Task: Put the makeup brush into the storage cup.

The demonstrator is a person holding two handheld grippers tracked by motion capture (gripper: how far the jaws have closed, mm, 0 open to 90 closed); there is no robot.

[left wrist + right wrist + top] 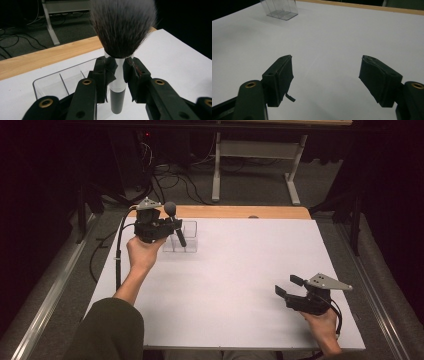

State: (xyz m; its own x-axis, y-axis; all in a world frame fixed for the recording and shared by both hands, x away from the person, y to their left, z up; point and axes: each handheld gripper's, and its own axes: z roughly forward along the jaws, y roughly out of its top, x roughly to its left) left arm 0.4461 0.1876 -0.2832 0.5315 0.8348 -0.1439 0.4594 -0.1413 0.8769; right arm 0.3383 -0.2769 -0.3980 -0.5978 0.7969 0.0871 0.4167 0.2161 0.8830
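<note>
My left gripper [169, 226] is shut on a makeup brush [175, 224] with a dark bristle head, a silver collar and a black handle. It holds the brush above a clear plastic organizer box [187, 240] at the table's far left. In the left gripper view the brush [117, 82] stands upright between the jaws, bristles up, its handle end over the divided clear box [53, 83]. My right gripper [288, 287] is open near the table's front right, with nothing between its jaws. The right gripper view shows the open gripper [325, 75] over bare white surface and the clear box [280, 8] far off.
A white sheet [235, 285] covers the table, with a wooden strip [240, 212] along the far edge. Beyond it stand a desk frame [255, 155] and cables on a dark floor. Metal rails [47, 295] run along both sides.
</note>
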